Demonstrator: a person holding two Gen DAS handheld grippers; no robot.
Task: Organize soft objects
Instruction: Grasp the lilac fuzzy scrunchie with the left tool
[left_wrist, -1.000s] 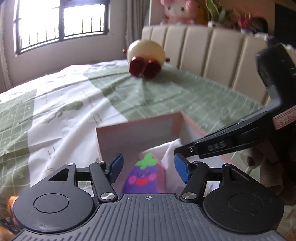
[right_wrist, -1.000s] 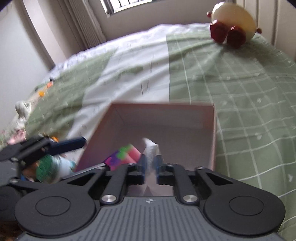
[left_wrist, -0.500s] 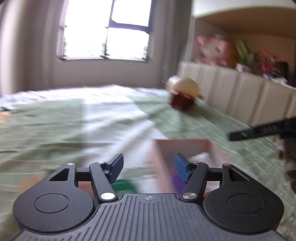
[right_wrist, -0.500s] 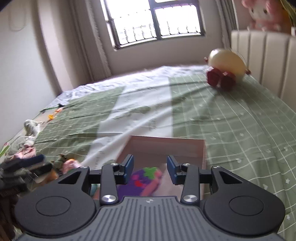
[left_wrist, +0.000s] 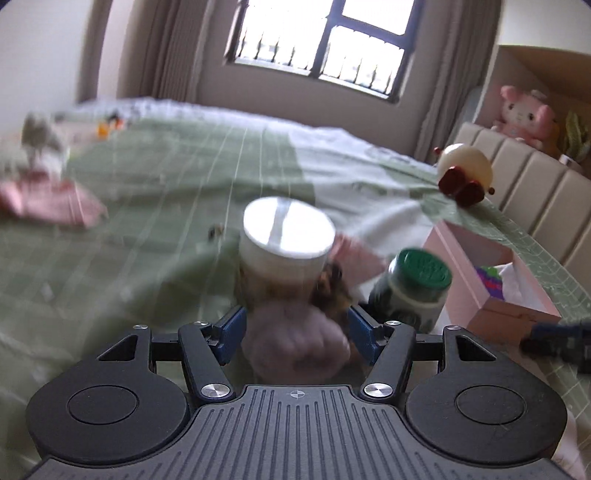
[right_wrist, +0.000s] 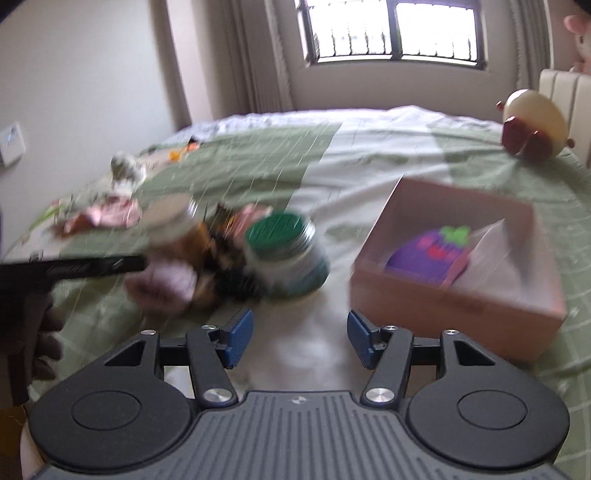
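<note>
My left gripper (left_wrist: 295, 334) is open, its jaws on either side of a soft pinkish-purple bundle (left_wrist: 295, 339) on the bed; I cannot tell if they touch it. The bundle also shows in the right wrist view (right_wrist: 162, 280). A brown and black soft toy (right_wrist: 218, 258) lies beside it. The pink box (right_wrist: 458, 291) on the right holds a purple eggplant plush (right_wrist: 432, 251) and a white cloth (right_wrist: 495, 243). My right gripper (right_wrist: 297, 338) is open and empty above bare sheet, left of the box.
A white-lidded jar (left_wrist: 286, 243) and a green-lidded jar (left_wrist: 413, 284) stand just behind the bundle. Pink cloth (left_wrist: 48, 203) and small items lie far left. A round cream toy (left_wrist: 463, 175) sits by the padded headboard (left_wrist: 535, 199).
The right gripper let go of the white cloth into the box, opened and pulled back. The left gripper swung left from the box to the pile of jars and soft things.
</note>
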